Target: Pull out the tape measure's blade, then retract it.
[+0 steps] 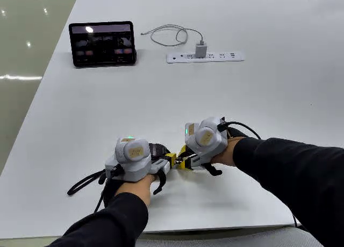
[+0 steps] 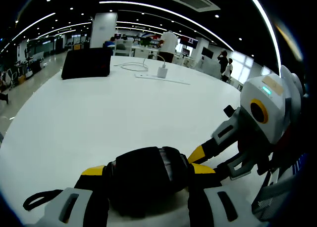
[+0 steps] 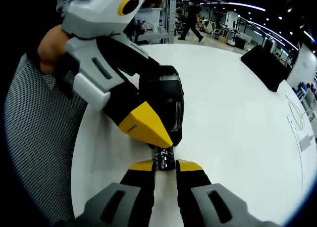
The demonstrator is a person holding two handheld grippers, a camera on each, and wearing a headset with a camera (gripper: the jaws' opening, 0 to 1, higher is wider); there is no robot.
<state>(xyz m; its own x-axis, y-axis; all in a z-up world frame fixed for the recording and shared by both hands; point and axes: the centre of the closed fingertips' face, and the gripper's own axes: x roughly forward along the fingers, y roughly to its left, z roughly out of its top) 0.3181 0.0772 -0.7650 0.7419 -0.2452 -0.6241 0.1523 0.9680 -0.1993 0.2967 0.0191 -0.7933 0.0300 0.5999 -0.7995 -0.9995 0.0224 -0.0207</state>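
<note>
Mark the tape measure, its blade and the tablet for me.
tape measure [image 2: 148, 180], left gripper view, top of the black case.
blade [image 3: 163, 160], right gripper view, numbered strip outside the case.
tablet [image 1: 102, 42], head view, middle of its screen.

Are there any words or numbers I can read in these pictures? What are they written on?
"2": on the blade pinched in the right claw; other marks there blur.
Tiny print on a yellow fingertip of the left claw, which holds the tape measure: too small to read.
Tablet screen: blurred.
Power strip marks: too small.
</note>
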